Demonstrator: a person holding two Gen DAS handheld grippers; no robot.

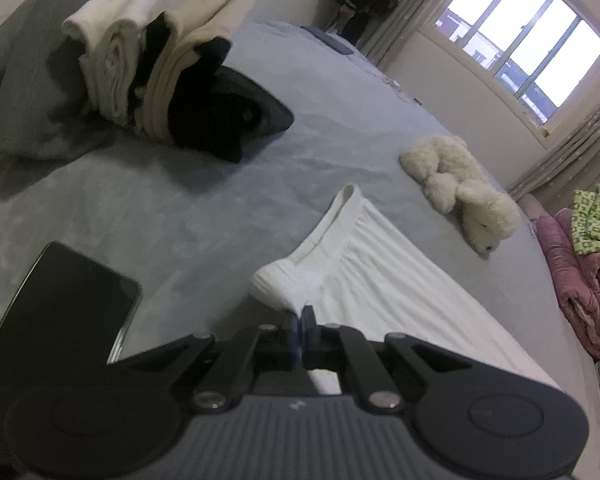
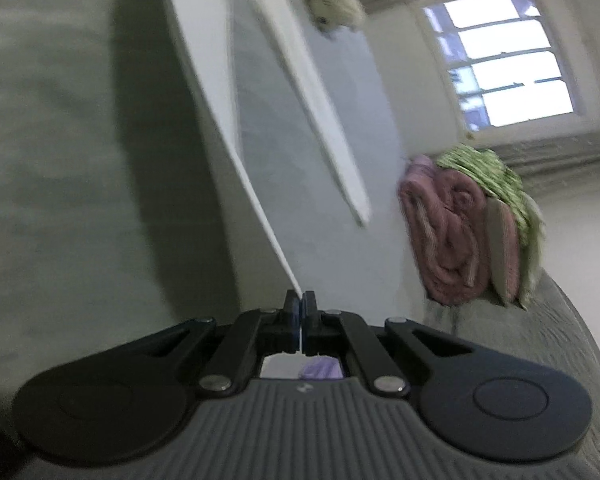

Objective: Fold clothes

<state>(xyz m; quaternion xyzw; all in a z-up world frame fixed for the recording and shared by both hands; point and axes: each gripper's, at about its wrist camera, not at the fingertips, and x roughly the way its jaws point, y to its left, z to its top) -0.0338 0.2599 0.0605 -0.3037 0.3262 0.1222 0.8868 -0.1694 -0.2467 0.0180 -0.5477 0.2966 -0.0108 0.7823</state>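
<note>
Garment, white ribbed knit (image 1: 364, 272), spread on grey bed (image 1: 188, 208). Soft, light, limp; likely sags unless taken at corners or hems. Left gripper (image 1: 300, 318) pinches bunched edge; right gripper (image 2: 300, 304) pinches taut corner, lifted.

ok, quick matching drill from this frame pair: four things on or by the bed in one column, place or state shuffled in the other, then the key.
Things:
1. white garment
2. plush toy
3. dark tablet
4. pink blanket

Place or state:
A. rolled up at the bed's edge, under a green patterned cloth
B. lying flat on the bed, near the left tool
C. pinched at its edge by both shut tools
D. lying on its side beyond the white garment, toward the window

Pairs: 1-C, 2-D, 3-B, 4-A
</note>
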